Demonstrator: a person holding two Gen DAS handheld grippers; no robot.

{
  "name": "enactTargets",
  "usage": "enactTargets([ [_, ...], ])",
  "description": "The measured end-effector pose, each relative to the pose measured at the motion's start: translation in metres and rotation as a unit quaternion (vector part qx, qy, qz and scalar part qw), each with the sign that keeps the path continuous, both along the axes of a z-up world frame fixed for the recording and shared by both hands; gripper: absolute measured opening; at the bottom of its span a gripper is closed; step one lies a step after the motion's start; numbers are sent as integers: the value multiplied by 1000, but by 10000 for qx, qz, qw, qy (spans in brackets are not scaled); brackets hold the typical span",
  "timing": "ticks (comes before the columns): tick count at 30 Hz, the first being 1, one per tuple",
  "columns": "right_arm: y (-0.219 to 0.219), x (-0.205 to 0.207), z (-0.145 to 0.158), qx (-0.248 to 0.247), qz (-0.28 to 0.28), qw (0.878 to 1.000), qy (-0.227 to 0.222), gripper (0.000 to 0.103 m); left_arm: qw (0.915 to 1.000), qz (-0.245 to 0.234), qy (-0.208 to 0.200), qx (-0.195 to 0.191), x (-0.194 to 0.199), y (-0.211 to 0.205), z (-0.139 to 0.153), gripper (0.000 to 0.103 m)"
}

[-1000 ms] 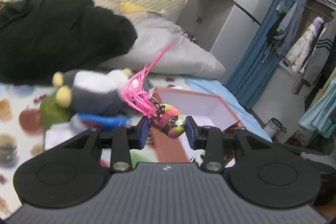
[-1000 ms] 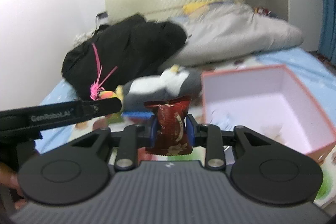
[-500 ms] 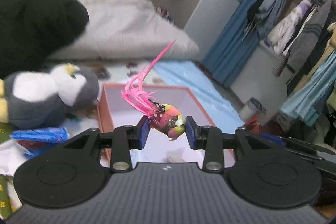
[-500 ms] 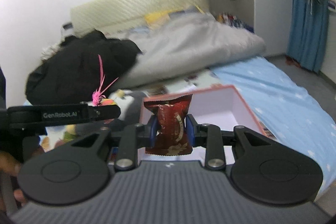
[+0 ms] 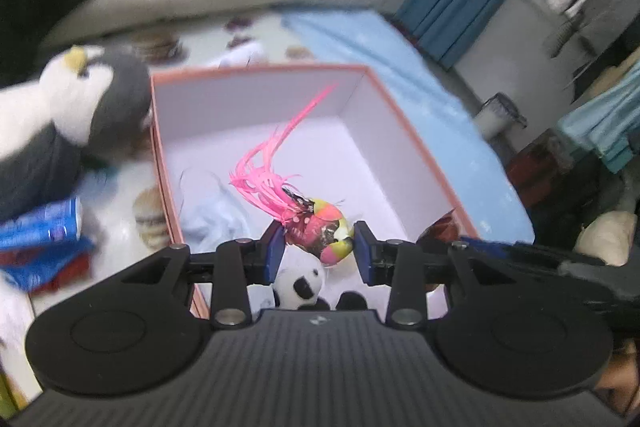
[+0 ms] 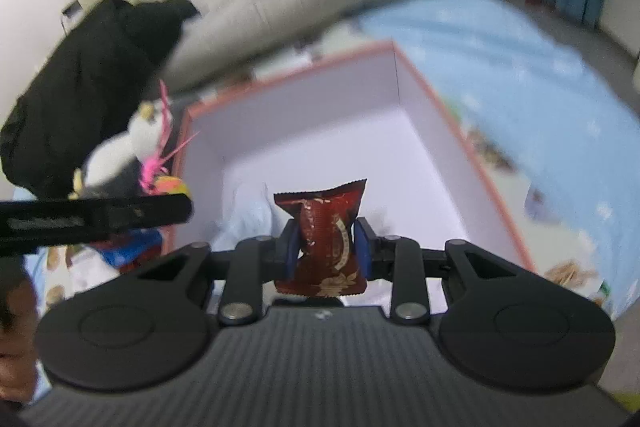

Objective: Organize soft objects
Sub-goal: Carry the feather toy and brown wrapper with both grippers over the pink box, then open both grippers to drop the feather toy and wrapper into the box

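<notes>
- Left claw (image 5: 316,247) is closed on a feathered toy (image 5: 316,227); the pads pinch its pink-and-yellow body and the pink plume streams off toward 11 o'clock.
- Right claw (image 6: 326,249) is closed on a dark red snack packet (image 6: 322,239), held upright, crimped top edge at 12 o'clock.
- Both loads hang over the open pink box (image 5: 256,73) on the bed (image 5: 400,67). Box already holds a pale blue cloth (image 5: 212,219) at 9 o'clock of the toy and a small panda plush (image 5: 300,285) at 6 o'clock, just under the left claw.
- Penguin plush (image 5: 72,115) and a blue packet (image 5: 40,227) lie outside the box, at 9 o'clock.
- Judged step: drop both items in. Lower each claw below the rim first, since the plume could snag the wall.
- Release over bare floor toward 12 o'clock, not on the panda.
- Open one claw at a time; the claws sit near each other, so keep them apart.
</notes>
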State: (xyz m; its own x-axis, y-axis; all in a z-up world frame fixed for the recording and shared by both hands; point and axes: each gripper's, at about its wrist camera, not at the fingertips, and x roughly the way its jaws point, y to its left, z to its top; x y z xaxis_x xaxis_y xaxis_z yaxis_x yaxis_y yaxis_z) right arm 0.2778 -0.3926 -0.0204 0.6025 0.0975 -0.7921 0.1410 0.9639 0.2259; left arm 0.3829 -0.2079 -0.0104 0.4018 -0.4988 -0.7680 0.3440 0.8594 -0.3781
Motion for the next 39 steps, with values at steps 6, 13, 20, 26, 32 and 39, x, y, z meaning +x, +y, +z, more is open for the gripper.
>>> enactTargets([
  [6,-5,3,-22,159,-69,9995,282,32,9998,-40,196,42,9,-8,-8,43],
  [13,-6,4,-11,69,-79,9998,142,44,9999,-20,68,87,-1,-4,2,48],
  [20,7,-14,18,-137,159,9986,-495,44,9963,-78,-803,293,-32,13,32,48],
  [26,23,-43,45,-287,230,9930,-1122,44,9912,-51,-1321,100,-67,39,58,48],
  [32,41,-76,59,-335,378,9856,-1617,44,9828,74,-1846,38,-106,69,71,48],
  [39,70,-106,62,-426,599,9765,-2028,44,9712,238,-2365,165,-153,99,74,48],
])
